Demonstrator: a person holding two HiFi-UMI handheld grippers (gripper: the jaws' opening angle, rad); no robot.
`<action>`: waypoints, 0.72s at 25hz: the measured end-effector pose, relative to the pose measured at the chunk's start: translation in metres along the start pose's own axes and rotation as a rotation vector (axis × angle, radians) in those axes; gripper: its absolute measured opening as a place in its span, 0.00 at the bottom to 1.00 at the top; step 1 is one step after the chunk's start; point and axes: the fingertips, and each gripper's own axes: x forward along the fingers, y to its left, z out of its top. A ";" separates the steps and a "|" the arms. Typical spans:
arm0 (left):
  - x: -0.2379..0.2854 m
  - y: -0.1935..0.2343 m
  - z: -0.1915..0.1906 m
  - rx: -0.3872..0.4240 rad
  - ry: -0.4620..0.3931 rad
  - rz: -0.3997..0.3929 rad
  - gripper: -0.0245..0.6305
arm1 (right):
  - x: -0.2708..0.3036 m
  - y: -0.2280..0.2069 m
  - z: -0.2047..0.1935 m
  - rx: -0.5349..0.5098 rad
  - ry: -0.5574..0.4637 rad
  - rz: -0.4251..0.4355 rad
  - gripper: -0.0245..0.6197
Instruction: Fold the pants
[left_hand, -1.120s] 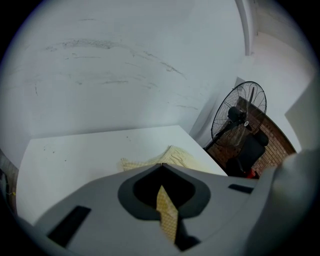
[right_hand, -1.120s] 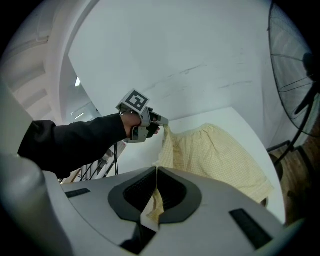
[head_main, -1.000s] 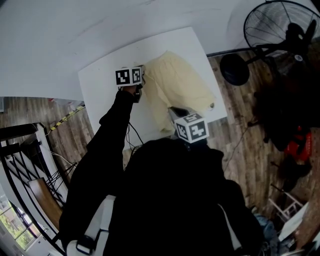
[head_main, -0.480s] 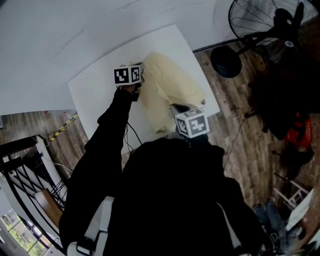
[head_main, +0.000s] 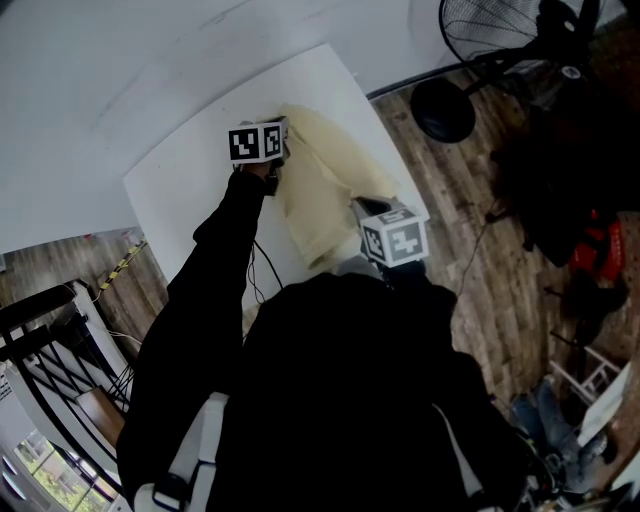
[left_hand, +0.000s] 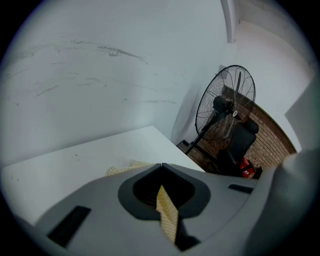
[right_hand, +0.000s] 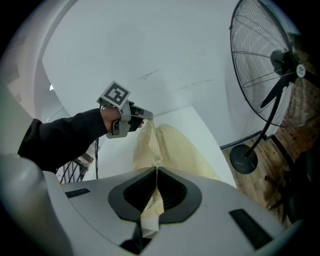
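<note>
Pale yellow pants (head_main: 322, 185) lie on the white table (head_main: 190, 185), their left edge lifted. My left gripper (head_main: 284, 152) is shut on that edge at the far end; in the left gripper view a strip of yellow cloth (left_hand: 167, 216) is pinched between the closed jaws (left_hand: 161, 167). My right gripper (head_main: 360, 207) is shut on the same edge at the near end, with a fold of cloth (right_hand: 151, 210) caught in its jaws (right_hand: 156, 171). The right gripper view shows the pants (right_hand: 182, 150) stretched up to the left gripper (right_hand: 144, 115).
A standing fan (head_main: 482, 30) with a round black base (head_main: 443, 110) stands on the wooden floor just beyond the table's right edge. A dark chair and clutter (head_main: 575, 190) sit farther right. A white wall (left_hand: 100, 75) runs behind the table.
Both grippers have carried the pinched edge of the pants across the table toward the fan side. The spread of cloth on the table looks narrower.
</note>
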 end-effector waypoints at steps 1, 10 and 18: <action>0.004 -0.002 0.002 0.002 0.001 -0.002 0.05 | 0.000 -0.006 0.001 0.002 0.002 -0.011 0.06; 0.048 -0.016 0.005 -0.018 0.034 -0.004 0.05 | 0.008 -0.060 -0.007 0.060 0.048 -0.065 0.06; 0.086 -0.027 -0.002 -0.015 0.084 -0.008 0.05 | 0.026 -0.093 -0.022 0.112 0.098 -0.067 0.06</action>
